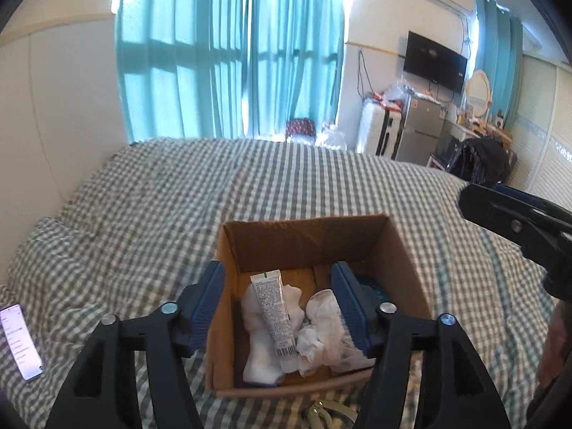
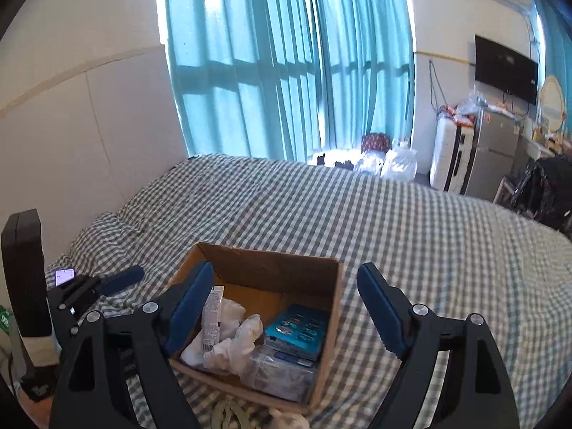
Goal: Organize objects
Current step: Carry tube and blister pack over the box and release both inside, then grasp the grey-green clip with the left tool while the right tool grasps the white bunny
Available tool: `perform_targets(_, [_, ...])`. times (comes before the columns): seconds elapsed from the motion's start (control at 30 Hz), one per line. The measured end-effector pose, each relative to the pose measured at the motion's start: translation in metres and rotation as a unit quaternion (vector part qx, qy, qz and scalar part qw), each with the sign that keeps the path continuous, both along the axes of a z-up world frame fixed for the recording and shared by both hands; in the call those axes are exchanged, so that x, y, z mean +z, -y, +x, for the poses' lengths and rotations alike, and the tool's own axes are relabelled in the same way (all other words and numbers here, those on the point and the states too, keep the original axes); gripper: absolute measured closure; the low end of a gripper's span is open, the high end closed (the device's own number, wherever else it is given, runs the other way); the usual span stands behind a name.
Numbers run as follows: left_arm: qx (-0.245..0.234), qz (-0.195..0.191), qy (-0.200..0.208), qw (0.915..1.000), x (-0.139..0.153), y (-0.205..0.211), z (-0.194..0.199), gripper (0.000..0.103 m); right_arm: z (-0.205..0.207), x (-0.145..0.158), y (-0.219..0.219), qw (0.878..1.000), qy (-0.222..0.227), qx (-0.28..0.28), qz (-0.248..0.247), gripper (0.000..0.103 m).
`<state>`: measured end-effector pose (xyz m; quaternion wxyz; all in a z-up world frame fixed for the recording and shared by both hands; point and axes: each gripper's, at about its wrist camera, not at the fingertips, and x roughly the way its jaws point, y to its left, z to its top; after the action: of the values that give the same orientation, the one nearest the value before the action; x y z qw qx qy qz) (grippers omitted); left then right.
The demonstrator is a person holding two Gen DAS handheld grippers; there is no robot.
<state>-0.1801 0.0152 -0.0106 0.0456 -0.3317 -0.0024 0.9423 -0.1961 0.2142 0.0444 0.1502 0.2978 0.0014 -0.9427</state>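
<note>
An open cardboard box (image 1: 304, 239) sits on the checked bed; it also shows in the right wrist view (image 2: 264, 268). Inside lie a white tube (image 1: 273, 316), white socks (image 1: 318, 343) and, seen in the right wrist view, a teal packet (image 2: 298, 332) on a clear wrapped pack (image 2: 279, 371). My left gripper (image 1: 279, 293) is open and empty, hovering over the box. My right gripper (image 2: 286, 300) is open and empty above the box's right side; it also shows at the right edge of the left wrist view (image 1: 514, 221).
A lit phone (image 1: 19, 341) lies on the bed at the left. A metal object (image 1: 329, 414) lies just in front of the box. The checked bedspread (image 1: 250, 186) stretches behind. A fridge (image 1: 420, 132), suitcase and clutter stand beyond.
</note>
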Motion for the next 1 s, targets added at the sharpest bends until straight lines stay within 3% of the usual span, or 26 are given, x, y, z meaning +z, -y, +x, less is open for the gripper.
perform_targets(0.27, [0.045, 0.010, -0.025, 0.9986, 0.033, 0.001, 0.051, 0.011, 0.068, 0.040, -0.027, 0.999, -0.039, 0.012, 0.030, 0.016])
perform_targets(0.43, [0.085, 0.017, -0.028, 0.9958, 0.029, 0.009, 0.078, 0.009, 0.097, 0.039, -0.037, 0.998, -0.041, 0.019, 0.048, 0.015])
perform_targets(0.6, [0.121, 0.022, -0.006, 0.9924, 0.003, 0.015, 0.092, 0.009, 0.111, 0.007, -0.044, 0.997, -0.016, 0.040, 0.065, 0.015])
perform_targets(0.87, [0.143, -0.005, 0.029, 0.9892, -0.056, -0.007, 0.098, 0.009, 0.102, -0.059, -0.051, 0.995, 0.023, 0.049, 0.082, 0.015])
perform_targets(1.0, [0.161, 0.012, 0.041, 0.9860, -0.081, -0.018, 0.103, 0.009, 0.100, -0.090, -0.057, 0.995, 0.037, 0.048, 0.075, 0.015])
